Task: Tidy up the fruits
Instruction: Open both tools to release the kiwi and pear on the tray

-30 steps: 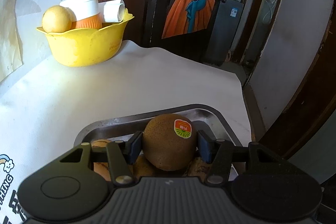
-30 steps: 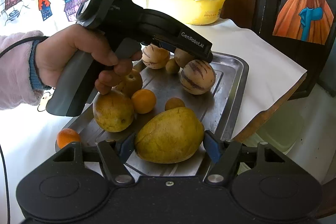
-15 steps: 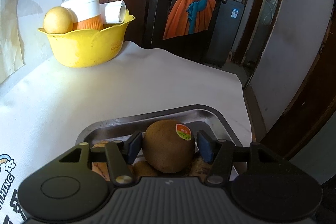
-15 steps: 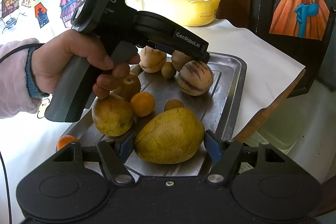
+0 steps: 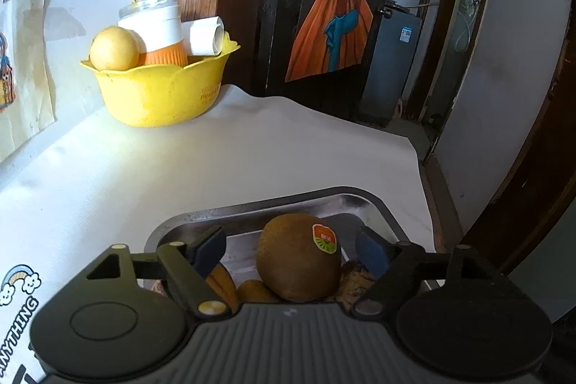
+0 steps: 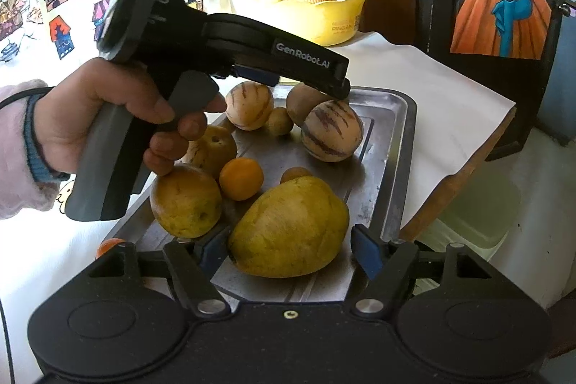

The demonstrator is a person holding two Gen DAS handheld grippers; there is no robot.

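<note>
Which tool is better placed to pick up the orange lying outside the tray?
Probably the right tool: the orange lies beside it, while the left tool is opening around the kiwi.

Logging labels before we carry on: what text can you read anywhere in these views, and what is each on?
"GenRobot.AI": side of the left hand-held gripper.
"ANYTHING": printed on the white table cover, cut off at the frame edge.
"S": lone letter on that gripper's body, rest hidden.
Kiwi sticker: too small to read.
Yellow bowl print: blurred.
</note>
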